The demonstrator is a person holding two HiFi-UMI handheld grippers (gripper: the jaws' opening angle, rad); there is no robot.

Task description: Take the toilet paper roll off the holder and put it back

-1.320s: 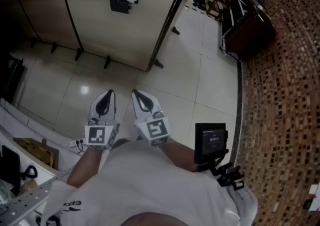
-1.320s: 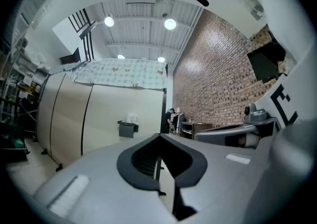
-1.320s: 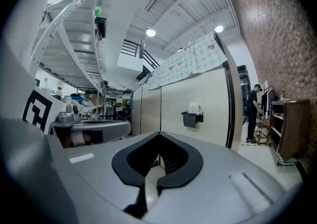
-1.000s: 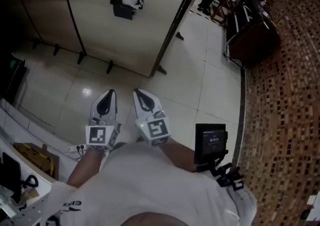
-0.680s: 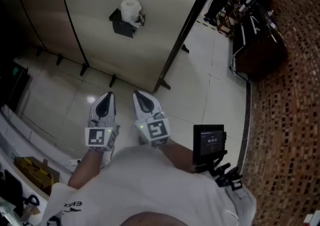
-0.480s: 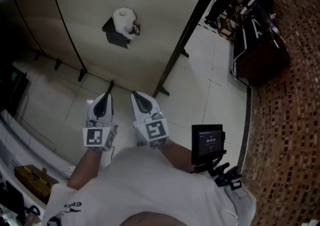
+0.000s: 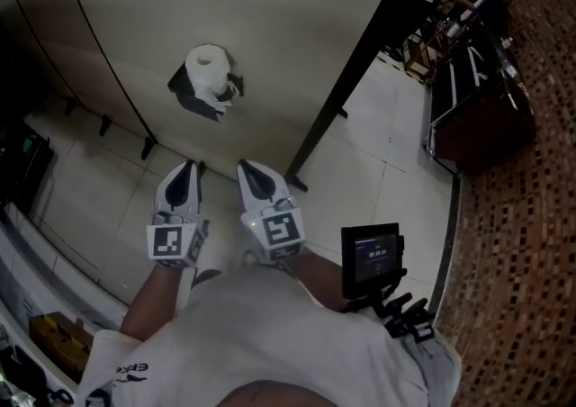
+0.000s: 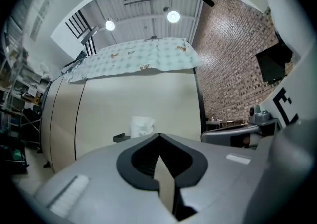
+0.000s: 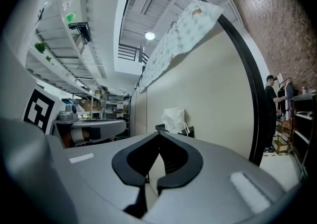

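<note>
A white toilet paper roll [image 7: 208,72] sits on a black holder [image 7: 192,99] fixed to the beige partition wall [image 7: 270,27]. The roll [image 8: 141,126] also shows ahead in the left gripper view, and the roll [image 9: 173,119] shows ahead in the right gripper view. My left gripper [image 7: 185,168] and right gripper [image 7: 246,167] are held side by side, level, pointing at the wall below the holder. Both are shut with nothing between their jaws. They stand well short of the roll.
A black post [image 7: 346,72] ends the partition on the right. Beyond it stand a dark cabinet [image 7: 481,117] and a brick-patterned floor [image 7: 531,261]. White floor tiles [image 7: 378,180] lie below. A small screen [image 7: 371,257] hangs at my right side. Shelving [image 7: 13,216] runs along the left.
Both grippers have travelled forward toward the partition wall, still side by side and shut. The roll and holder now appear larger and closer, lower in the head view.
</note>
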